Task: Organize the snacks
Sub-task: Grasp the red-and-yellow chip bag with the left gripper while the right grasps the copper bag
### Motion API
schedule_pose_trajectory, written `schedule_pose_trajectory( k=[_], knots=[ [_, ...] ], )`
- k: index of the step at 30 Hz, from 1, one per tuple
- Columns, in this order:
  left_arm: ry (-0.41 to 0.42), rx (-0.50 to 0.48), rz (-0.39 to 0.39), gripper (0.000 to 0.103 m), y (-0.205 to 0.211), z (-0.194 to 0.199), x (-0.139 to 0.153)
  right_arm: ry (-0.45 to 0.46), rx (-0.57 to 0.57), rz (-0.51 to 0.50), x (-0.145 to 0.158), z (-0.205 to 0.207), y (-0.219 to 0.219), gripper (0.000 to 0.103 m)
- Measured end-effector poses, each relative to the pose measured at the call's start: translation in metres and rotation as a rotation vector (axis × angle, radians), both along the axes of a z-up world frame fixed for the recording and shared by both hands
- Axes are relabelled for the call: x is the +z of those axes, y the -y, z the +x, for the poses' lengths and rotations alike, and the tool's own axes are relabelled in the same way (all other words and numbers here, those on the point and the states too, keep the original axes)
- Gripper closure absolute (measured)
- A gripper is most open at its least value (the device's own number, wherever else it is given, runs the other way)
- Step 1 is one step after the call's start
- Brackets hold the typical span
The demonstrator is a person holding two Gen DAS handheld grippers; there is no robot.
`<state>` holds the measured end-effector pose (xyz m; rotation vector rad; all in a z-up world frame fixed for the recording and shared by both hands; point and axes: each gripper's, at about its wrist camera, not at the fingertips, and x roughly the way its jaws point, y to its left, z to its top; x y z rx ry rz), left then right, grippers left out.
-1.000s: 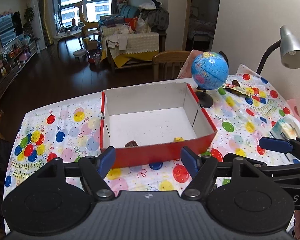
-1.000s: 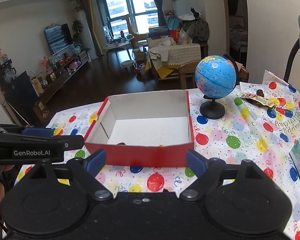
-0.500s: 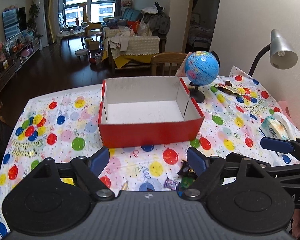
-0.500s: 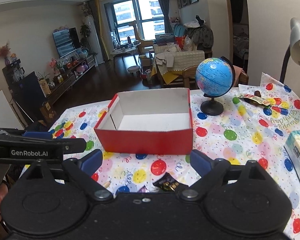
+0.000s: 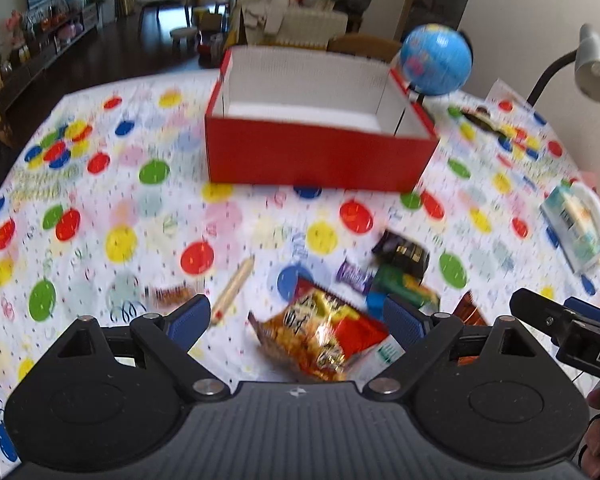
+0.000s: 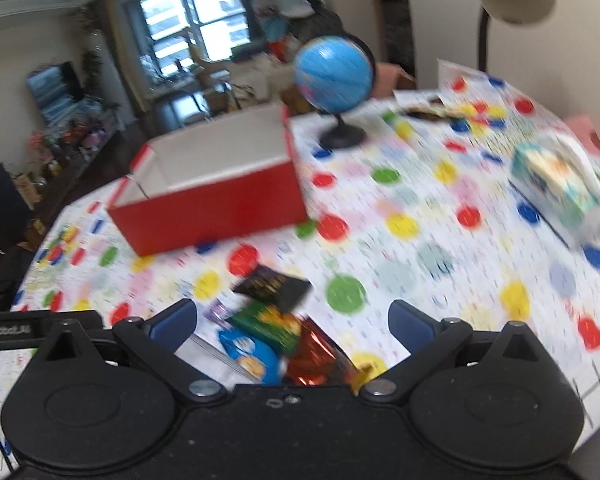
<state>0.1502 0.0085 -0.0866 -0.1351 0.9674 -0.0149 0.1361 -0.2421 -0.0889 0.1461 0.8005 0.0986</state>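
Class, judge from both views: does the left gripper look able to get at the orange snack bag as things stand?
Probably yes. The left gripper has its jaws opening, nothing between them, and the orange snack bag lies uncovered on the tablecloth right below.

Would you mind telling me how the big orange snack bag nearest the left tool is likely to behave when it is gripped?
The orange snack bag looks puffy and crinkled, so it will probably crumple rather than hold shape. Its glossy film may slip. It seems light for its size.
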Motion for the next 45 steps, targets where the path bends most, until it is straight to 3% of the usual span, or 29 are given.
schedule_pose_trajectory(
  k=[16, 30, 37, 45],
  knots=[
    [-0.171, -0.013, -0.007, 0.009, -0.006, 0.023, -0.055, -0.184, -0.085, 0.021, -0.065, 0.011, 0.011, 0.013],
    [-0.274, 0.030, -0.264, 0.011, -0.025, 0.031, -0.082, -0.250, -0.101, 0.125, -0.082, 0.019, 0.018, 0.031],
    [-0.279, 0.044, -0.341, 0.042, -0.029, 0.031, -0.084, -0.245, -0.079, 0.151, -0.081, 0.019, 0.018, 0.045],
    [-0.258, 0.051, -0.327, 0.056, -0.029, 0.028, -0.079, -0.214, -0.061, 0.124, -0.074, 0.014, 0.018, 0.062]
  ],
)
